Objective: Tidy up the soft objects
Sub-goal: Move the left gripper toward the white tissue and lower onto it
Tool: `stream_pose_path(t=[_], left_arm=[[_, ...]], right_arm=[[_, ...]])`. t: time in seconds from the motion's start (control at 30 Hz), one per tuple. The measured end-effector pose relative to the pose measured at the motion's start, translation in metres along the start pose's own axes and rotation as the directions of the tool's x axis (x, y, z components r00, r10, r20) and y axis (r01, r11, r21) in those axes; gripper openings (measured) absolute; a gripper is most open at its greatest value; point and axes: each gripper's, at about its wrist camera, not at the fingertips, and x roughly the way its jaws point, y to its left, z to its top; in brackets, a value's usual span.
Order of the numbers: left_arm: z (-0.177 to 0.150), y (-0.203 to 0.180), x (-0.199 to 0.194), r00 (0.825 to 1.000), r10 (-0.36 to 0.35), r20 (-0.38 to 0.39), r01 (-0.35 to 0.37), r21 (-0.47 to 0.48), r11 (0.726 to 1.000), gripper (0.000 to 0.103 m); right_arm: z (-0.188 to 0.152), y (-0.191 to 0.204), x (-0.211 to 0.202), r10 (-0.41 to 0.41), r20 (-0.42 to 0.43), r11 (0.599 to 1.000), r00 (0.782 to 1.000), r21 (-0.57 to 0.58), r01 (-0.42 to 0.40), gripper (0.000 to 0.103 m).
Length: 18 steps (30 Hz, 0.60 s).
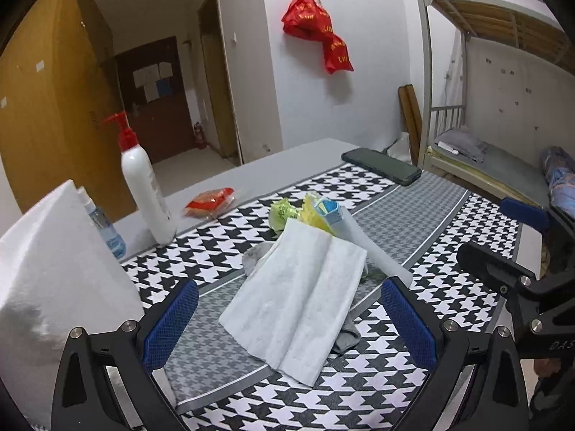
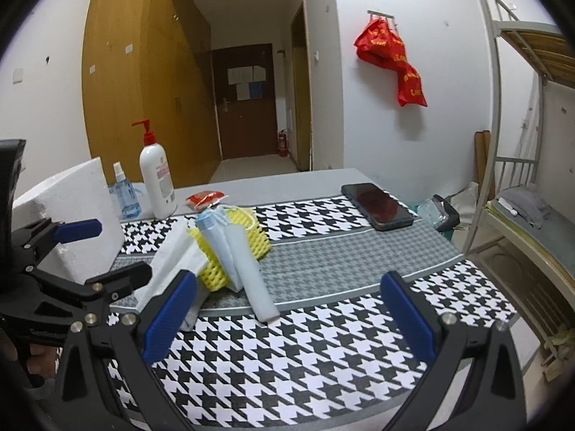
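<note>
yellow mesh basket (image 2: 241,242) sits mid-worktop on the houndstooth cloth (image 2: 323,341), tipped over by the look of it, so its load spills toward the camera: a pale foam tube (image 2: 248,269), a blue face mask (image 2: 212,230) and a white towel (image 1: 298,298) draped down its near side, with what seems to be a grey sock (image 1: 346,334) partly under the towel. these soft things are heaped at the basket because that is probably where they belong. left claw (image 1: 289,323) hangs with its blue pads wide apart, straddling the towel without touching it, lined up for a pinch. right claw (image 2: 287,318) is likewise spread and empty, set off to the tube's side, likely waiting its turn. phone (image 2: 377,206), lotion bottle (image 2: 156,179) and foam block (image 1: 54,269) stand near the worktop's edges.
</note>
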Motion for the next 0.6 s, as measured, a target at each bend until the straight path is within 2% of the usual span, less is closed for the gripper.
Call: stream_pose_path(t=[0.13, 0.3, 0.37, 0.47, 0.6], left_arm=[[0.0, 0.003, 0.01, 1.0, 0.006, -0.022, -0.006, 0.001, 1.0, 0.102], [-0.003, 0.007, 0.022, 0.998, 0.003, -0.059, -0.003, -0.004, 1.0, 0.095], [-0.004, 0.005, 0.026, 0.997, 0.009, -0.07, -0.01, -0.005, 1.0, 0.085], [-0.007, 0.005, 0.033, 0.995, -0.019, -0.101, 0.019, -0.007, 1.0, 0.078], [-0.01, 0.01, 0.034, 0.995, -0.027, -0.096, 0.024, -0.031, 0.999, 0.068]], right_arm=[[0.0, -0.002, 0.01, 0.016, -0.033, 1.0, 0.999, -0.018, -0.017, 0.103], [0.0, -0.001, 0.02, 0.031, -0.064, 0.998, 0.997, -0.049, -0.035, 0.103], [0.0, 0.001, 0.024, 0.036, -0.076, 0.997, 0.997, -0.06, -0.04, 0.103], [-0.001, 0.002, 0.028, 0.046, -0.092, 0.996, 0.995, -0.067, -0.053, 0.103], [0.0, 0.004, 0.033, 0.06, -0.108, 0.995, 0.992, -0.075, -0.069, 0.103]])
